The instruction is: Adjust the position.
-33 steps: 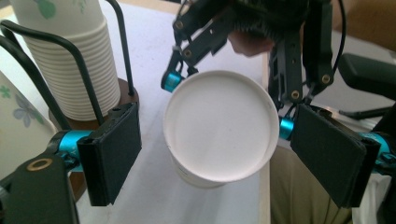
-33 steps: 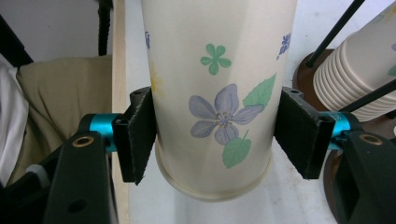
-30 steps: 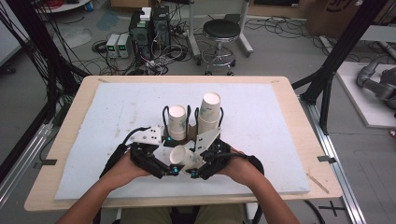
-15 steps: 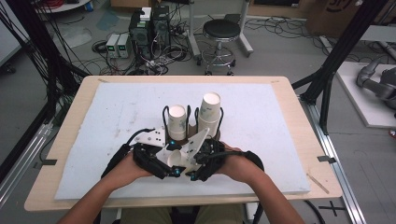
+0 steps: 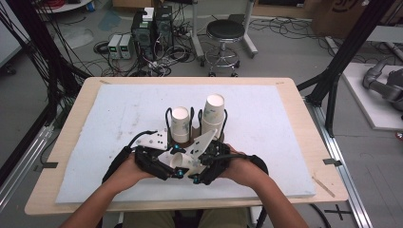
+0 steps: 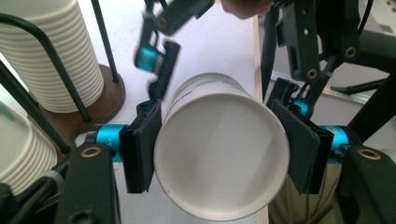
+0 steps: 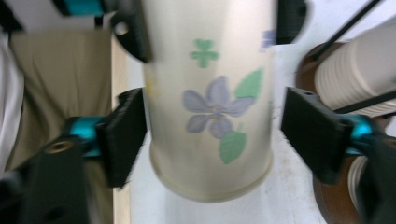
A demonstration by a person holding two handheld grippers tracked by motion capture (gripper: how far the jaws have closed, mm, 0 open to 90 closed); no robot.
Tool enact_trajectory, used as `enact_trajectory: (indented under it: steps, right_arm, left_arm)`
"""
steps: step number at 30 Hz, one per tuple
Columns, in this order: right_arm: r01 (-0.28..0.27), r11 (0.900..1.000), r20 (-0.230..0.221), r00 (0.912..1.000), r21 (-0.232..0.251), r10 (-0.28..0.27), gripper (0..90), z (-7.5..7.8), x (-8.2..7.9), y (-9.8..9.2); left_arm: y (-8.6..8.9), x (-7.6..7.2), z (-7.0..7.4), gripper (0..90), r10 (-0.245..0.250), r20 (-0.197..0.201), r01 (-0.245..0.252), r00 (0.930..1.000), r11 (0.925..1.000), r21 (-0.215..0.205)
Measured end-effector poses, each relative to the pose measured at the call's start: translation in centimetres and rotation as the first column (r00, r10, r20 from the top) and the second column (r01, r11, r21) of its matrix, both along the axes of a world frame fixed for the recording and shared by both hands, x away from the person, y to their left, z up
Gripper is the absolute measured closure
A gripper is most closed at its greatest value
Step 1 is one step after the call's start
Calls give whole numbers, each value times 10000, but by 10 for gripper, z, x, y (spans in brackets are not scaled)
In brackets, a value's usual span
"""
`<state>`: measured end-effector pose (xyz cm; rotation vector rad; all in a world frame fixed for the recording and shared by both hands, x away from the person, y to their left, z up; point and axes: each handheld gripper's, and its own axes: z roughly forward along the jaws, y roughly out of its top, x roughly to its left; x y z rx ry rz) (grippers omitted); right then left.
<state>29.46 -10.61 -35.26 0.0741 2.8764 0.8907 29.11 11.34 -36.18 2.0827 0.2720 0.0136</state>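
A white paper cup with a blue flower print lies on its side in the air near the table's front edge, between both grippers. My left gripper has just been closing, and its pads now press on both sides of the cup's rim. My right gripper has just been opening. Its jaws stand around the cup's base end, with a gap at one pad. Two stacks of paper cups stand in a black wire holder just beyond the grippers.
A white foam mat covers the wooden table. The holder's brown base and wire posts stand close to the jaws. The table's front edge and the person's lap lie just behind the hands. A stool and computers stand on the floor beyond.
The left gripper's jaws have closed onto the cup and the right gripper's jaws have spread off it. Both hands have stayed about where they were.
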Motion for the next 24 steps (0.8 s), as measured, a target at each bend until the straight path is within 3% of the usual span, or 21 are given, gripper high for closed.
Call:
enact_trajectory:
  steps: [1, 2, 3, 4, 5, 6, 7, 8, 10, 11, 12, 13, 14, 15, 16, 21, 22, 23, 24]
  right_arm:
    - [0, 10000, 0, 10000, 0, 0, 216, 0, 0, 0]
    - [238, 9978, -82, 9997, 626, -233, 212, 1, 2, -5]
    - [238, 9978, -82, 9997, 626, -233, 212, 1, 2, -5]
    - [322, 9951, -185, 9994, 934, -307, 212, 2, 2, -8]
    - [517, 9857, -305, 9984, 1606, -474, 211, 4, 3, -15]
    - [568, 9802, -325, 9981, 1899, -515, 211, 5, 4, -18]
    - [568, 9802, -325, 9981, 1899, -515, 211, 5, 4, -18]
    - [791, 9653, -447, 9965, 2490, -702, 207, 6, 4, -25]
    - [848, 9599, -472, 9961, 2670, -749, 205, 6, 3, -27]
    - [1043, 9439, -539, 9943, 3134, -920, 205, 5, 3, -32]
    - [1166, 9354, -571, 9930, 3338, -1034, 205, 5, 3, -35]
    - [1166, 9354, -571, 9930, 3338, -1034, 205, 5, 3, -35]
    - [1310, 9190, -619, 9913, 3718, -1163, 205, 3, 2, -39]
    - [1310, 9190, -619, 9913, 3718, -1163, 205, 3, 2, -39]
    - [1455, 9036, -641, 9893, 4030, -1307, 205, 2, 2, -43]
    - [1797, 8887, -851, 9837, 4219, -1585, 205, -4, 0, -49]
    - [1947, 8773, -853, 9809, 4386, -1751, 205, -7, -1, -52]
    - [1963, 8737, -890, 9805, 4451, -1750, 205, -8, -1, -53]
    - [2001, 8674, -894, 9798, 4557, -1791, 205, -9, -2, -54]
  left_arm:
    - [0, 0, 0, 363, 0, 0, 0, 10000, 10000, 0]
    - [3, 0, 0, 363, 90, 66, -88, 9999, 9997, -208]
    - [3, 0, 0, 364, 90, 66, -88, 9999, 9997, -208]
    - [5, 1, 0, 364, 165, 26, -164, 9999, 9990, -413]
    - [9, 2, -2, 364, 282, -45, -284, 9996, 9973, -683]
    - [11, 3, -2, 364, 344, -35, -345, 9994, 9960, -819]
    - [11, 3, -2, 364, 344, -35, -345, 9994, 9960, -819]
    - [16, 3, -5, 364, 459, -169, -476, 9988, 9913, -1227]
    - [19, 4, -6, 365, 549, -170, -568, 9983, 9882, -1426]
    - [23, 4, -7, 366, 626, -230, -656, 9978, 9835, -1686]
    - [25, 5, -8, 366, 633, -185, -656, 9978, 9817, -1785]
    - [25, 5, -8, 366, 633, -185, -656, 9978, 9817, -1785]
    - [28, 4, -10, 366, 706, -122, -716, 9974, 9784, -1940]
    - [28, 4, -10, 366, 706, -122, -716, 9974, 9784, -1940]
    - [30, 4, -11, 366, 781, -82, -781, 9969, 9744, -2109]
    - [34, 4, -13, 368, 880, 24, -847, 9961, 9657, -2455]
    - [36, 4, -14, 368, 885, 26, -846, 9961, 9602, -2662]
    - [36, 4, -14, 368, 885, 26, -846, 9961, 9602, -2662]
    - [37, 3, -15, 368, 860, 65, -806, 9963, 9551, -2850]
